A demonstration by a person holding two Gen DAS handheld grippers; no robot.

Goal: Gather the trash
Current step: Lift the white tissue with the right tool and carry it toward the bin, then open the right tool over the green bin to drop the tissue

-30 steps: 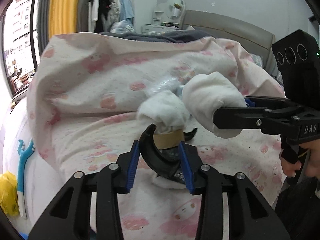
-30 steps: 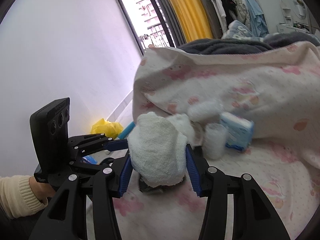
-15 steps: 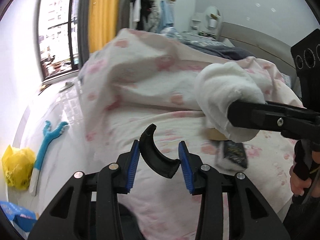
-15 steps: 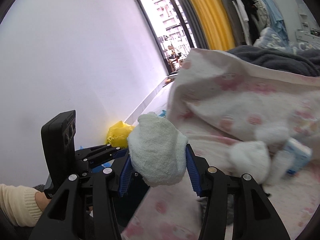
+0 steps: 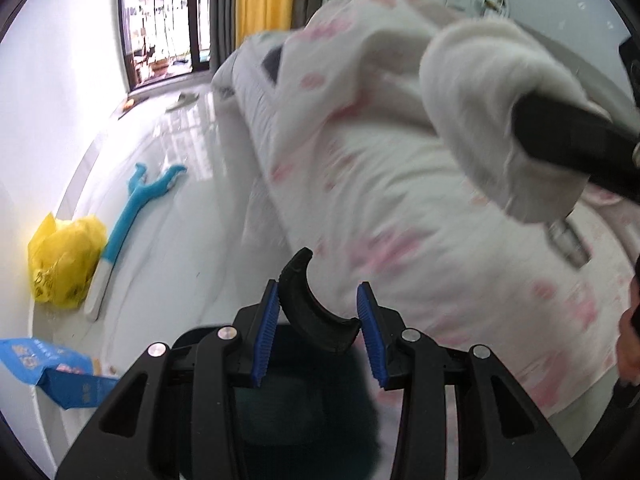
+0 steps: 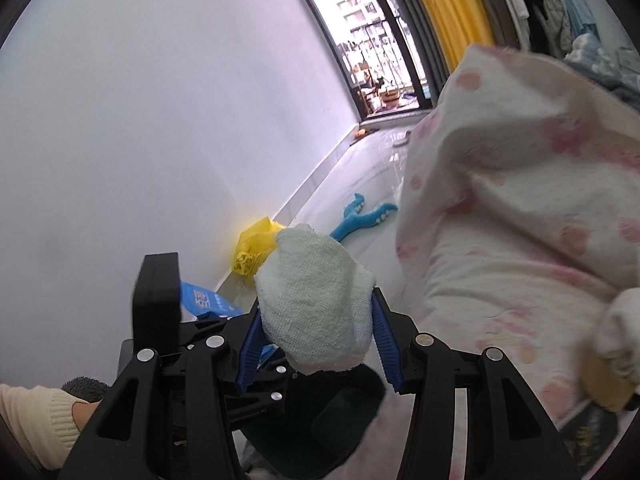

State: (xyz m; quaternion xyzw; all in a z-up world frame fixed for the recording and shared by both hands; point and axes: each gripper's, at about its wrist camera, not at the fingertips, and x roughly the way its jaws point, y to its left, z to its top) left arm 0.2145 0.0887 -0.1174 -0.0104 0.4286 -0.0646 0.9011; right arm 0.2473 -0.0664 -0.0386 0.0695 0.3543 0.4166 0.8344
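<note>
A curved black plastic fragment (image 5: 316, 312) was seen clamped between the blue pads of the left claw (image 5: 318, 318), one end of the piece rising above the left pad. The right claw (image 6: 316, 330) was seen closed on a crumpled white tissue wad (image 6: 316, 304), which bulged above and below its blue pads; in the left wrist view the same wad (image 5: 480, 92) appeared at the upper right, on the tip of the right claw's black finger. Both claws were held beyond the edge of the bed (image 5: 400, 184), over the glossy white floor (image 5: 172, 208). A dark bin (image 5: 296, 408) was noted directly below the left claw, and dark shapes were also visible under the right claw; its rim could not be made out clearly. The bed was covered by a white quilt with pink print (image 6: 520, 208). On the floor along the wall a yellow plastic bag (image 5: 64, 256), a blue long-handled toy-like item (image 5: 132, 216) and a blue packet (image 5: 52, 368) were recorded. More white wads (image 6: 620, 328) and a tan item were seen on the quilt at the right edge of the right wrist view; details were blurred.
</note>
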